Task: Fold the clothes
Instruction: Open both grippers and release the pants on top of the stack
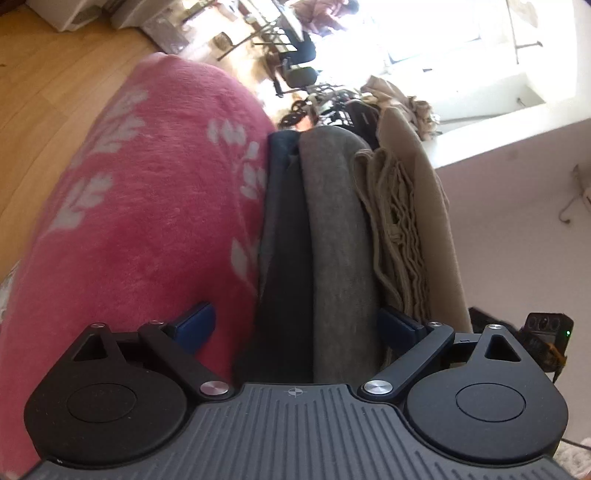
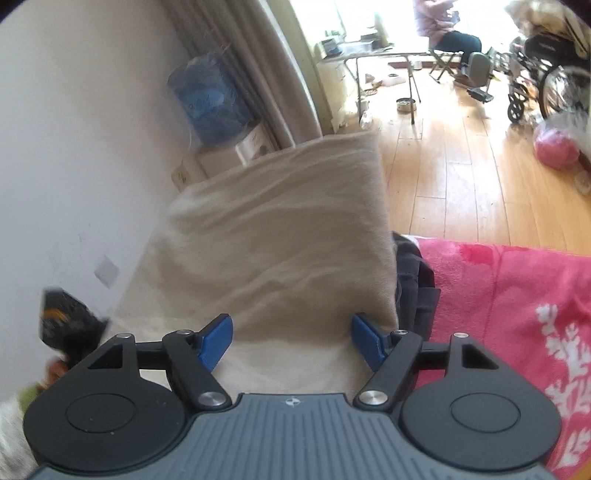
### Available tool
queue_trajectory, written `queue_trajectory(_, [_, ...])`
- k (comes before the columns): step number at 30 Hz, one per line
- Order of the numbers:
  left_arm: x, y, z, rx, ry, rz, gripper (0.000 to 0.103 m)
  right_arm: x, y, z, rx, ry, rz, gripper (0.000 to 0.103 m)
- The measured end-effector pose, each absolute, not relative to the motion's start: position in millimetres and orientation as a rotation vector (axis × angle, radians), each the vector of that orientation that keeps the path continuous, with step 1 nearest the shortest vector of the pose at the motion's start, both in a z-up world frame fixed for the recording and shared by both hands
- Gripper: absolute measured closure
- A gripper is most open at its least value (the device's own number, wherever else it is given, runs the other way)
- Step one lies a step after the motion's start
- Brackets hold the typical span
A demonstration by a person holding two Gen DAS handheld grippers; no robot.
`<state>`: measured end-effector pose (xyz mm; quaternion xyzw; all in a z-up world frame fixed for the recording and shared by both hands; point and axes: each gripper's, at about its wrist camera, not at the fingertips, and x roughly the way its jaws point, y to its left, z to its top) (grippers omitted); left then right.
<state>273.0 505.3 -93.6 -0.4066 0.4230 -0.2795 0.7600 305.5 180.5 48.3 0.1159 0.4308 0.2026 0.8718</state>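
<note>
In the left wrist view a stack of folded clothes shows edge-on: a dark navy garment (image 1: 284, 236), a grey garment (image 1: 340, 229) and a beige folded garment (image 1: 402, 236). My left gripper (image 1: 295, 326) is open, its blue pads on either side of the stack's near end. In the right wrist view the beige garment (image 2: 280, 236) fills the middle, with the dark garment (image 2: 413, 273) showing at its right edge. My right gripper (image 2: 291, 341) is open over the beige cloth's near edge.
A pink blanket with white leaf print (image 1: 147, 206) covers the bed and also shows in the right wrist view (image 2: 517, 295). A white wall (image 2: 74, 147) stands left. Wooden floor (image 2: 461, 166), a wheelchair (image 2: 546, 81), a folding table (image 2: 384, 59) and a seated person (image 2: 443, 29) lie beyond.
</note>
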Motion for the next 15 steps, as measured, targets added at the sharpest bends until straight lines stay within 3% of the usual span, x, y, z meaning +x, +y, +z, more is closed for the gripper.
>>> queue_trajectory(4, [279,502,-98,-0.912,0.931,-0.628,0.002,302,128,49,0.507,0.808,0.349,0.029])
queue_trajectory(8, [274,503,-97,-0.936,0.932,-0.647,0.001,308,63,-6,0.885,0.883,0.248,0.028])
queue_trajectory(15, [266,501,-96,-0.935,0.987,-0.694,0.003,308,45,-92,1.061,1.000,0.266,0.028])
